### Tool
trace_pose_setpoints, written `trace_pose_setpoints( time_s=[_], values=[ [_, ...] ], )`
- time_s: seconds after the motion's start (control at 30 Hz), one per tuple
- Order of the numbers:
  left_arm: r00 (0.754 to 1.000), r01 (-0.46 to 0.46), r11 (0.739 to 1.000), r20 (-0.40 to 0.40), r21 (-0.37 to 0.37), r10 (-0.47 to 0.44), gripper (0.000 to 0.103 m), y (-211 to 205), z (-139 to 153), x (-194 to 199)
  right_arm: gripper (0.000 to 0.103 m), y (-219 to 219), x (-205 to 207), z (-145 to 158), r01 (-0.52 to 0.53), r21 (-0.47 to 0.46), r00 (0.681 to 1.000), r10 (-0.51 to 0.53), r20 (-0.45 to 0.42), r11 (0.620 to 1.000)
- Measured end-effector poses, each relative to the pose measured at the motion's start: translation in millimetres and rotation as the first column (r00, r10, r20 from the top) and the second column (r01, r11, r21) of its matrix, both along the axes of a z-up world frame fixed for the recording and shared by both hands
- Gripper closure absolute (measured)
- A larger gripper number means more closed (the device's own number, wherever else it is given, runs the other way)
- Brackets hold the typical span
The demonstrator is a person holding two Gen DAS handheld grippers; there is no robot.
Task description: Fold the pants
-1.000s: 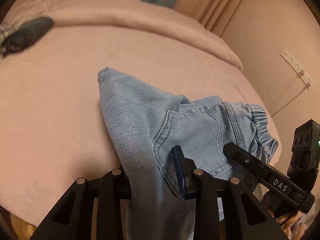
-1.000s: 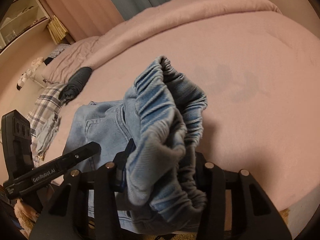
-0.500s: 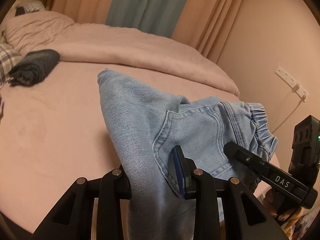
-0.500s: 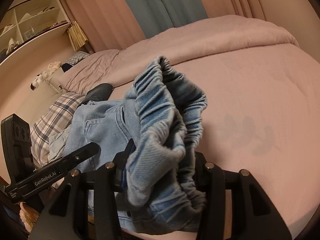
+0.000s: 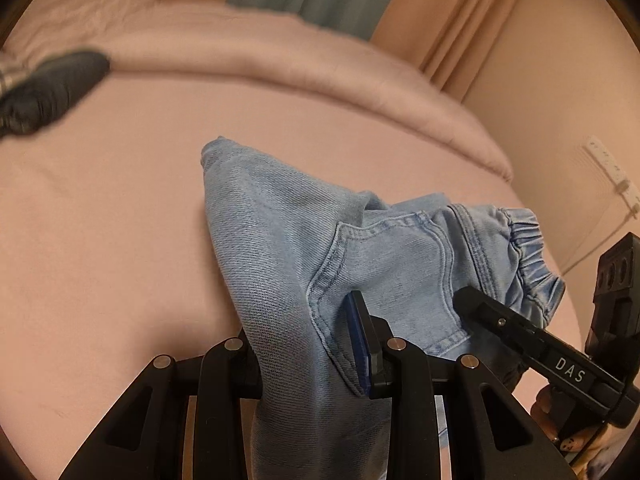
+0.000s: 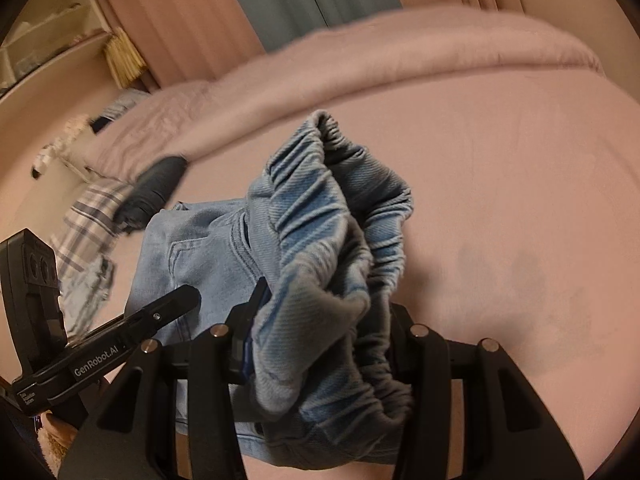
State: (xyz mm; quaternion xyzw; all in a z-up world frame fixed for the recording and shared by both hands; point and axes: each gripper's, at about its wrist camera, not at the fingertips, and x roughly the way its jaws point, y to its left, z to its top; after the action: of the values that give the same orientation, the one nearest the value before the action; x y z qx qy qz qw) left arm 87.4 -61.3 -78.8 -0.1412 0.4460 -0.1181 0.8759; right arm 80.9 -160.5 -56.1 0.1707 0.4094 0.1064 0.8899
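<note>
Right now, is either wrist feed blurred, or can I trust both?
Left wrist view: jeans in the left gripper are sharp; dark bundle smeared. Right wrist view: waistband in the right gripper crisp, shelves and plaid cloth blurred.

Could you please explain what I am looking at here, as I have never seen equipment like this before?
There is no robot here: a person holds a two-finger clamp in each hand, and each clamp has a wide-angle camera looking forward along its fingers, which bends the picture. The left-hand view shows the left gripper shut on the denim of a pair of light blue pants, near a back pocket. The right-hand view shows the right gripper shut on the same pants at the gathered elastic waistband. Each gripper also appears at the edge of the other's picture. The pants hang over a pink bed. A dark folded garment and a plaid cloth lie further off.
</note>
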Motion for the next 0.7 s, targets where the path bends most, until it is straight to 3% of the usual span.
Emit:
trace_pose_setpoints(
  time_s=[0.13,0.5,0.7],
  values=[
    [1.000,-0.009,1.000,-0.024,0.026,0.009,0.073,1,-18,0,0.053,0,13,-32,0.011,0.000,0.995,-0.011,-0.097,1.000],
    [0.998,-0.020,1.000,-0.059,-0.011,0.020,0.071,11,-22,1,0.046,-1,13,-35,0.029,-0.006,0.992,-0.030,-0.121,1.000],
    [0.998,-0.037,0.999,-0.053,0.031,0.039,0.071,11,-10,-10,0.040,2,9,-32,0.055,-0.028,0.989,-0.058,-0.133,0.998]
  ],
)
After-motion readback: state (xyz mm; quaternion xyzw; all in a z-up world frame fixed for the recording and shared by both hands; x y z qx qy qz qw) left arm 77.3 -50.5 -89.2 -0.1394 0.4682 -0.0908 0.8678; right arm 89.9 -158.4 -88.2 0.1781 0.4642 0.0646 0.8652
